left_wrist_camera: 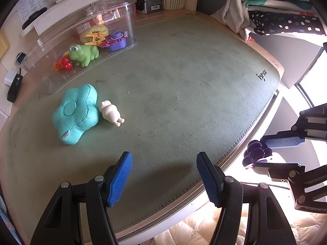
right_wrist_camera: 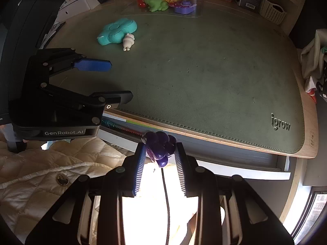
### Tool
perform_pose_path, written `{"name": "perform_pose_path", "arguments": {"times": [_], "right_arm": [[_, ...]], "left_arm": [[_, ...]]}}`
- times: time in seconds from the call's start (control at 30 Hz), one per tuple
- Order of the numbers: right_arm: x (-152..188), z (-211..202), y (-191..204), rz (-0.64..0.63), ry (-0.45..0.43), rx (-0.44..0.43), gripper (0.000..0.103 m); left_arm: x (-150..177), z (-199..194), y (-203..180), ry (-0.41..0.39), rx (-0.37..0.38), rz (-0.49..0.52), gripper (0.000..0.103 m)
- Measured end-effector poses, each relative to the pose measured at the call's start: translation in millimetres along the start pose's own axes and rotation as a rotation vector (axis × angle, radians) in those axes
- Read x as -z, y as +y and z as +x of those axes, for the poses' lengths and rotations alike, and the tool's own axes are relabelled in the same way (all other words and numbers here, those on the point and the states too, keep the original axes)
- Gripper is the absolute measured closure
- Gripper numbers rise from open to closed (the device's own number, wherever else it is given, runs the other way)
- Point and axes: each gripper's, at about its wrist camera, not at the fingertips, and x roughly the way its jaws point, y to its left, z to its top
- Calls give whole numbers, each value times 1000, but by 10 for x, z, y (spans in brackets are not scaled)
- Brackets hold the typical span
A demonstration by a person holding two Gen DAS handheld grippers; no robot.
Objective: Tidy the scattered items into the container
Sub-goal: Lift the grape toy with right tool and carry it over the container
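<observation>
Two toys, a teal cushion (left_wrist_camera: 76, 113) and a white figure (left_wrist_camera: 111, 113), lie touching on the mat (left_wrist_camera: 184, 81), at ten o'clock from the left gripper (left_wrist_camera: 163, 177), jaws apart and empty. The right gripper (right_wrist_camera: 160, 153) is clamped on purple grapes (right_wrist_camera: 160, 146) off the mat's near edge; the bin (left_wrist_camera: 85, 40) sits at eleven o'clock.

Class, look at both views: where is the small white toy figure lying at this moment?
The small white toy figure lies on the green desk mat, against the right side of the teal flower-shaped cushion, outside the clear plastic container.
</observation>
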Motion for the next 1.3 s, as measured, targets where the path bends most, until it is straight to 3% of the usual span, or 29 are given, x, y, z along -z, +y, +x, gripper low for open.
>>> {"name": "perform_pose_path", "arguments": {"times": [0.23,0.33,0.5,0.77,1.3], "right_arm": [[-304,12,205,-68,-71,0,77],[-469,-180,171,-89,-100,-3,77],[-593,38,297,-128,-149,-11,77],[-901,-60,312,-152,-234,-56,77],[-1631,-334,184,-97,-420,-40,77]], "left_arm": [[-56,-99,177,-46,-48,-46,41],[-29,-170,303,-63,-68,-86,41],[3,-283,536,-83,-91,-153,41],[-89,-425,762,-138,-147,-230,41],[-514,-703,999,-257,-214,-246,41]]}}
